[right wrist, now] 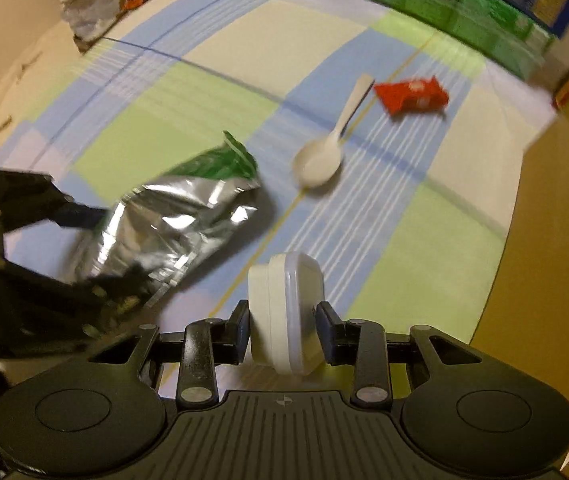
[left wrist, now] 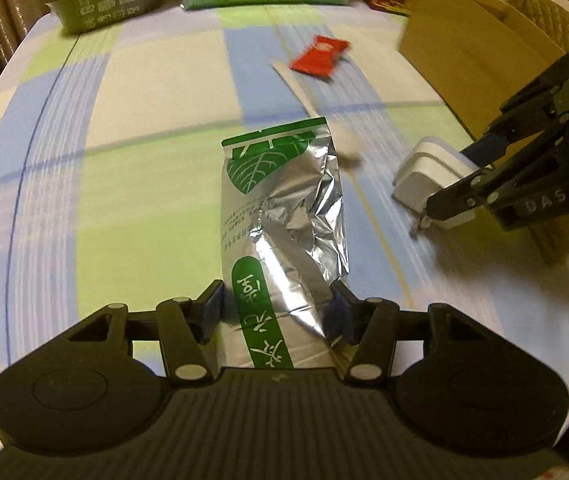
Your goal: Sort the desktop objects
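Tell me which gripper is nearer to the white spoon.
Right. The right gripper, holding the white box, sits just short of the spoon; the left gripper, gripping the foil bag, is farther off.

Each camera sits just behind its own tool and looks steeply down along the fingers at the checked counter (left wrist: 144, 200), close above it. The left wrist view faces the far packages, with the right tool (left wrist: 444, 200) at its right edge. The right wrist view looks the same way (slightly rolled). Both share the foil bag (left wrist: 284, 208) (right wrist: 172, 232), red packet (left wrist: 319, 56) (right wrist: 410, 95) and white box (left wrist: 430, 178) (right wrist: 288, 312).
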`<control>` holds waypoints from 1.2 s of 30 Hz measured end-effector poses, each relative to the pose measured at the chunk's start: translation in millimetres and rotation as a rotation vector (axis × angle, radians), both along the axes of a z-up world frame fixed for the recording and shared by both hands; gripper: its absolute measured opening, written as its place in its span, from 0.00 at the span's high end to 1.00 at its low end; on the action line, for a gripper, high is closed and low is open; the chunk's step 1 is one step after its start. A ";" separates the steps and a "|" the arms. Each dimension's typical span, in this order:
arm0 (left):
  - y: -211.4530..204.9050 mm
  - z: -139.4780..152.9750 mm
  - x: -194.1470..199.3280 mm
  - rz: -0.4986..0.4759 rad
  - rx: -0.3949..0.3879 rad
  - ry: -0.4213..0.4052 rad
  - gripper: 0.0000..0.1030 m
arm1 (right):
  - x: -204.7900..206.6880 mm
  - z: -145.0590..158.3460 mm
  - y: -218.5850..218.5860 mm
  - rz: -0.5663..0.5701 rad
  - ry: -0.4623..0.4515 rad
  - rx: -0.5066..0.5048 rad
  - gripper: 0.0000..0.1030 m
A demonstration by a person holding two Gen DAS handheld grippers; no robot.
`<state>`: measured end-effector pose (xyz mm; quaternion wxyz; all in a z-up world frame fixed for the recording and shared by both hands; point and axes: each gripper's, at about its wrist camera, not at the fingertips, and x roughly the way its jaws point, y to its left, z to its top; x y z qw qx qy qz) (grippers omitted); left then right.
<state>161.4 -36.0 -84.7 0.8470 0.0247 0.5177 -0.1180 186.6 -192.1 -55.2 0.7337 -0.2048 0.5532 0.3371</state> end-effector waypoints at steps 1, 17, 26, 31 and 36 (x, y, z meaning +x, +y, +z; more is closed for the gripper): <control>-4.6 0.0 -11.4 -0.006 0.001 -0.004 0.50 | -10.3 0.0 -3.5 -0.005 0.005 0.014 0.69; -9.3 25.3 -74.4 0.009 -0.086 -0.065 0.35 | -60.9 10.5 -45.5 -0.025 -0.032 0.170 0.32; -10.8 12.7 -53.1 -0.046 -0.080 -0.001 0.35 | -31.5 -15.5 -45.3 -0.073 0.096 0.219 0.29; -19.3 4.3 -45.8 -0.127 -0.077 0.039 0.33 | -24.2 -20.2 -46.9 -0.074 0.103 0.223 0.29; -37.3 2.0 -44.0 -0.194 -0.008 0.042 0.21 | -23.8 -24.2 -45.7 -0.072 0.111 0.232 0.29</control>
